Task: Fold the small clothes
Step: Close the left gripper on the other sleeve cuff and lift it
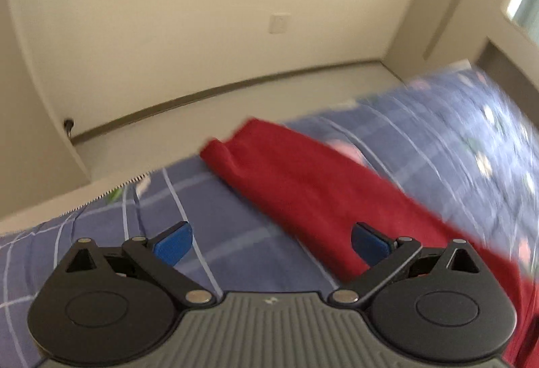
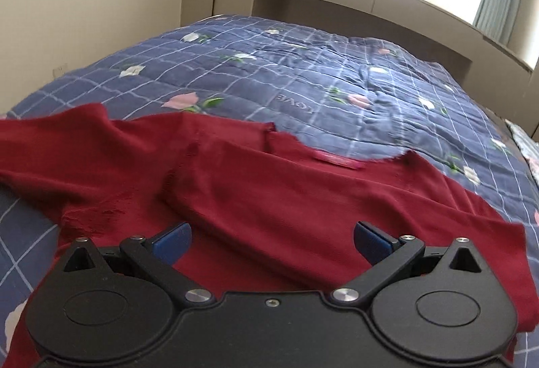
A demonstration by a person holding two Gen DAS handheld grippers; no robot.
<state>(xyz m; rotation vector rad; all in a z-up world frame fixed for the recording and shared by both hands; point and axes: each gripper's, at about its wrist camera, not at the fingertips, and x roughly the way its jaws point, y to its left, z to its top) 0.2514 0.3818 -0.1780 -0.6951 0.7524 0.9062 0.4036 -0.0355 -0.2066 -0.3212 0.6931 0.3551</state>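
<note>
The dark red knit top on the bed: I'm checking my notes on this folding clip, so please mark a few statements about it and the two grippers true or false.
1. The dark red knit top lies on a blue checked quilt with flowers. True.
2. The left gripper is clamped on the top. False: its jaws stand open with nothing between them.
3. The right gripper is open above the red fabric. True.
4. The top is already a neat small square. False: it is spread out, with one sleeve stretched sideways.
5. A pink label shows at the neckline. True.
</note>
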